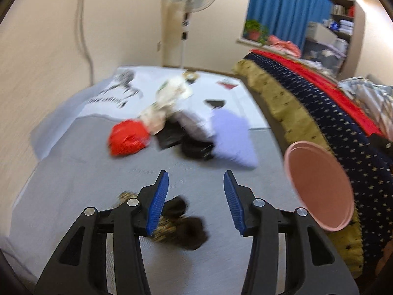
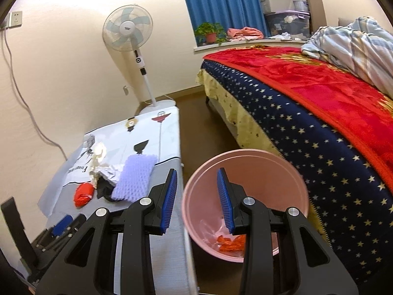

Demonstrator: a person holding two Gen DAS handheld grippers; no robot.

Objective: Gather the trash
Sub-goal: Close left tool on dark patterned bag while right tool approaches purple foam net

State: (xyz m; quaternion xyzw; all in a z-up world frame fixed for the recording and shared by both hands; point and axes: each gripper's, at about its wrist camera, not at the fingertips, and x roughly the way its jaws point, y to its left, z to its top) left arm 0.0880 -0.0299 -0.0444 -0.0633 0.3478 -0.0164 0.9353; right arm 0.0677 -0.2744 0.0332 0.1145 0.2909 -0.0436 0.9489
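My left gripper (image 1: pixel 196 173) is open above the grey table (image 1: pixel 86 177). A dark brown crumpled scrap (image 1: pixel 189 231) lies on the cloth under its left finger, not between the pads. Farther off sits a pile: a red bag (image 1: pixel 129 141), white wrappers (image 1: pixel 169 98), a black piece (image 1: pixel 194 147) and a lavender sheet (image 1: pixel 231 140). The pink bin (image 1: pixel 319 184) stands right of the table. My right gripper (image 2: pixel 197 170) hangs open over the bin's (image 2: pixel 270 184) left rim, holding nothing. Orange scraps (image 2: pixel 231 243) lie in the bin. The red bag (image 2: pixel 83 194) and lavender sheet (image 2: pixel 135 177) show on the table.
A bed (image 2: pixel 307 113) with a starred navy cover and red blanket runs along the right, close to the bin. A standing fan (image 2: pixel 127 28) is at the table's far end. A white printed sheet (image 1: pixel 115 91) covers the far tabletop. A cable hangs down the left wall.
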